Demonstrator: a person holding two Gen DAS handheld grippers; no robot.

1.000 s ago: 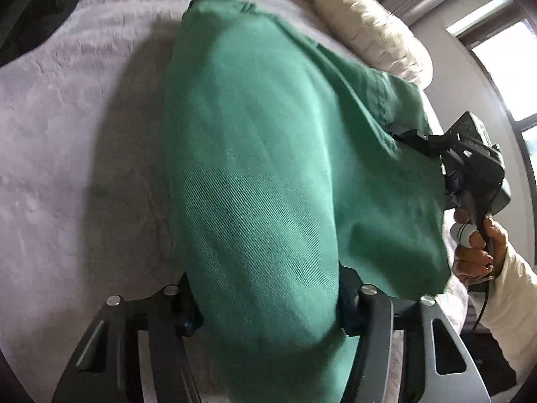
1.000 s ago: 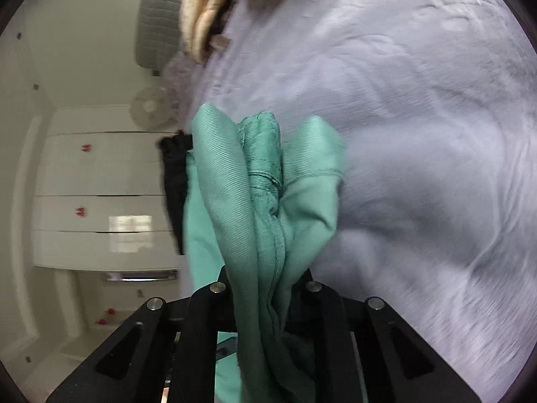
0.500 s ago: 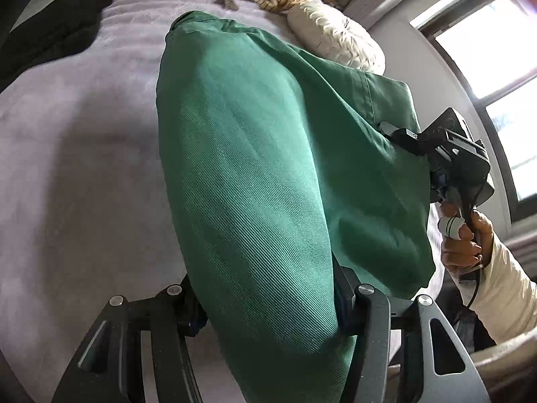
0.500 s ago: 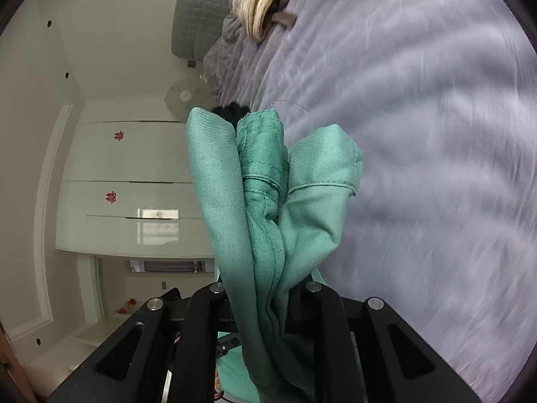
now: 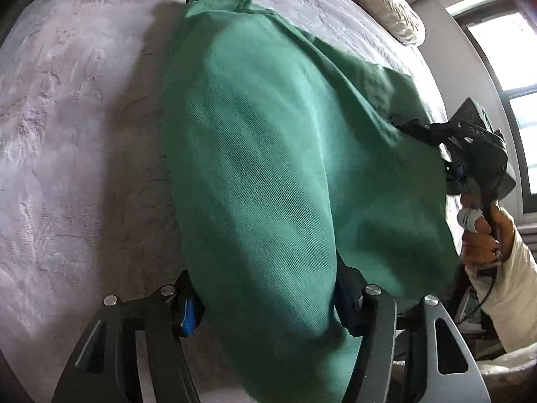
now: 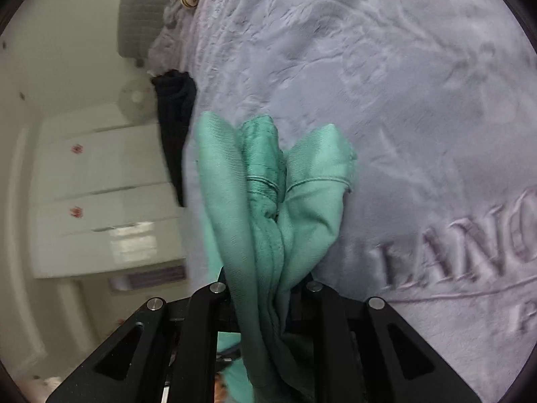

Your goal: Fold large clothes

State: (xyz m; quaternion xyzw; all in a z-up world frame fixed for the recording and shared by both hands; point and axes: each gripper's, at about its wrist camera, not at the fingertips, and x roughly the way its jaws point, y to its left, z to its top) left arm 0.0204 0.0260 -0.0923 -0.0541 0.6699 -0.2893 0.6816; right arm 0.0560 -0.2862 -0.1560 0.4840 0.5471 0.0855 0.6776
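One big green garment [image 5: 268,168] hangs stretched over the grey blanket [image 5: 84,134], its far end resting on the blanket. Both grippers hold it. The left gripper [image 5: 268,305] grips a thick fold, and its jaws have just been opening a little with the cloth between them. The right gripper [image 6: 265,292] pinches a bunched edge. A cream pillow [image 5: 386,3] lies at the blanket's far edge. A black cloth [image 6: 174,127] lies at the blanket's side.
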